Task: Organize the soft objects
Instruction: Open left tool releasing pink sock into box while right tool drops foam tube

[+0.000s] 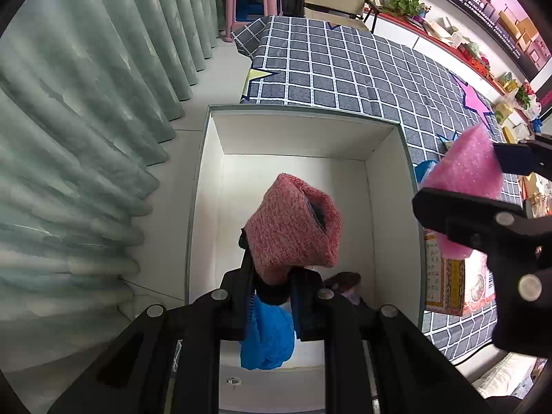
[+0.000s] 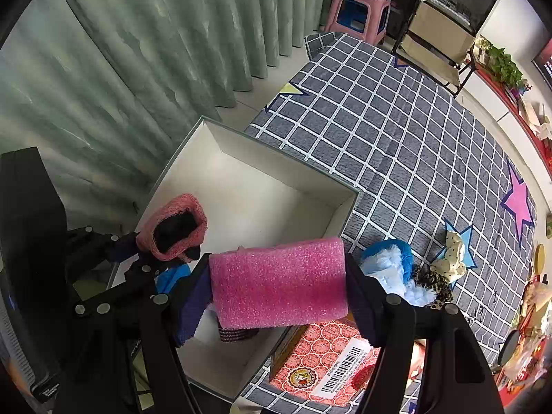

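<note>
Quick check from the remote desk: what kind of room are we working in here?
Most likely a lived-in room of a home, perhaps a living room. Full-length green curtains hang along one side, a grey checked rug with stars covers the floor, and a pink plastic stool piled with folded clothes stands at the far end.

Grey checked mat with coloured stars, spread on pale floor. Lying on it before me: white open box at its edge, red patterned carton, blue fluffy item, leopard-print piece, cream dotted cloth.
</note>
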The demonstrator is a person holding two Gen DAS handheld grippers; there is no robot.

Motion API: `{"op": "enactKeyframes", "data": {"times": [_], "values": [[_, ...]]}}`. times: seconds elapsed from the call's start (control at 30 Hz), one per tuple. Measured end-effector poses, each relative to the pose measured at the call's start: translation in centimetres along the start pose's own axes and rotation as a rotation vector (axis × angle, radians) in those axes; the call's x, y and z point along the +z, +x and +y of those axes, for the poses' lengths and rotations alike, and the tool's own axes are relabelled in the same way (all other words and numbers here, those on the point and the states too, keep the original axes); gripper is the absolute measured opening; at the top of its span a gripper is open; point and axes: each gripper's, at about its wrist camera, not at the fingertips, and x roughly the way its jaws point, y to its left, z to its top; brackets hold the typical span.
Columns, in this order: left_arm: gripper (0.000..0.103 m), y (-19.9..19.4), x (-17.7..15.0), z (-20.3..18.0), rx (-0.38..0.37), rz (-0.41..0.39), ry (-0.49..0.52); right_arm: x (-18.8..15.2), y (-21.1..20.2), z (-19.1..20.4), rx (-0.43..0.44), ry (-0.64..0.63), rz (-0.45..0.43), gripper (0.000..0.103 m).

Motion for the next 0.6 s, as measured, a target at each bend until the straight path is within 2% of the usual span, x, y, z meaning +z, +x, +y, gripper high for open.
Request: {"op": "enactKeyframes", "data": {"times": [0.07,0.1,0.13,0.17,0.2,0.27,0.4,0.6], "values": [[0.024,-0.2,-0.1,-0.2,-0.023,-0.013,0.009,0.0,0.1,0.0,0.01,-0.001,0.005,0.072],[0.041,-0.4,-0.1,-0.3,-0.03,-0.021,0.016,0.0,0.2,0.0,0.016,-0.002,0.006,0.073],[0.071,-0.5,-0.2,-0.5,-0.024,-0.026,0.028,0.0,0.2,0.0,0.02,-0.002,0.002,0.074],[0.084,-0.7,-0.2,-0.7,-0.016,-0.035,0.035,0.0,0.1,-0.1,0.021,0.0,-0.009,0.075],[0.09,-1.0,-0.3,-0.8,-0.014,-0.058,0.039,0.0,0.0,-0.2,0.025,0.004,-0.013,0.086],[0.091,-1.7,-0.5,-0.8,-0.032,-0.1,0.047,-0.1,-0.1,-0.5,0.044,0.02,-0.023,0.103],[0.103,-2.6,-0.6,-0.4,-0.071,-0.148,0.013,-0.2,-0.9,-1.5,0.072,0.068,-0.057,0.103],[0.103,-4.2,-0.3,0.9,-0.202,-0.222,-0.065,-0.9,-3.1,-3.9,0.07,0.177,-0.094,0.103]]}}
